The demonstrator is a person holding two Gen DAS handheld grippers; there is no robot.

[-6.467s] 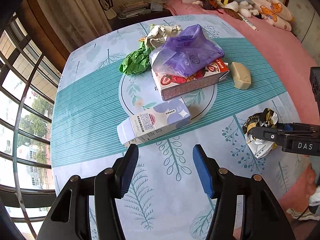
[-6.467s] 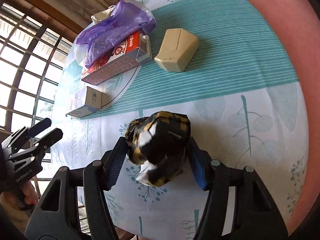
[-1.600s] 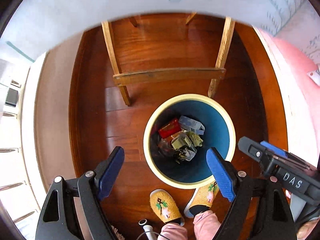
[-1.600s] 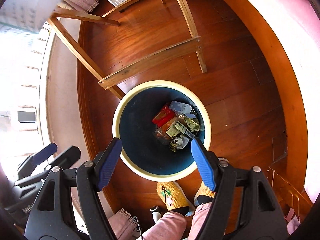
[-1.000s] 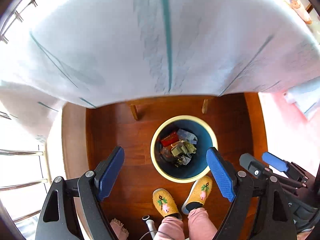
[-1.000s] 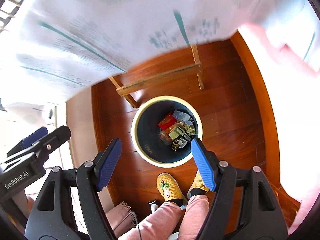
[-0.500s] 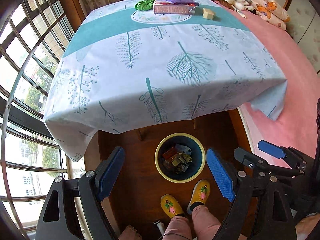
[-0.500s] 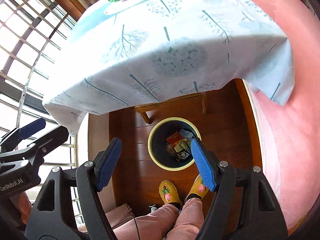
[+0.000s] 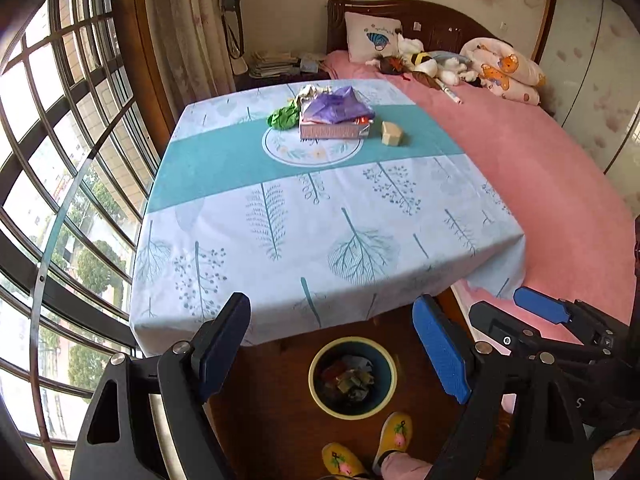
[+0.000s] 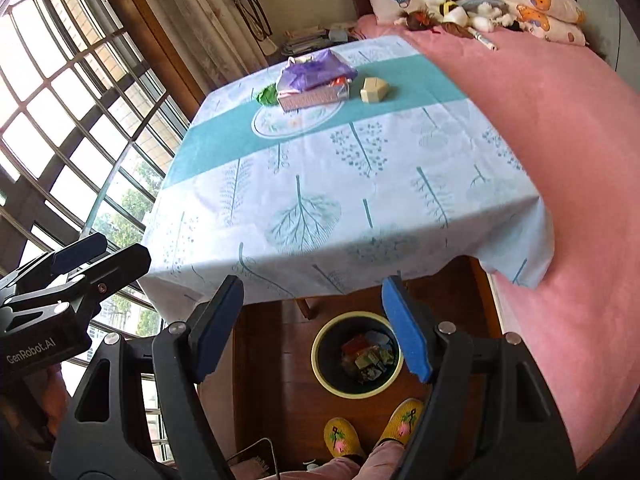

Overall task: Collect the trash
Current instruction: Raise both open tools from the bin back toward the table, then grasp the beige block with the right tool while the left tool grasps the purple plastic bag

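Both grippers hang open and empty above the floor, in front of the table. My left gripper (image 9: 332,344) and my right gripper (image 10: 316,328) each frame the round bin (image 9: 316,376) (image 10: 320,364), which stands on the wooden floor by the table's near edge and holds several crumpled wrappers. Far across the table lie a purple bag (image 9: 334,108) (image 10: 314,70) on a strawberry-print carton (image 9: 334,131) (image 10: 310,98), a green crumpled wad (image 9: 283,117) (image 10: 266,94), crumpled paper (image 9: 310,91) and a beige box (image 9: 392,135) (image 10: 374,90).
A leaf-print cloth covers the table (image 9: 320,220) (image 10: 340,184). A pink bed (image 9: 560,168) (image 10: 568,140) with pillows and plush toys runs along the right. Barred windows (image 9: 60,160) fill the left. A person's yellow slippers (image 9: 396,430) (image 10: 404,416) stand by the bin.
Both grippers have risen and tilted up from over the bin, so the tabletop and its trash have come into view. The wrapper that the right gripper held 6.5 s ago is gone from it.
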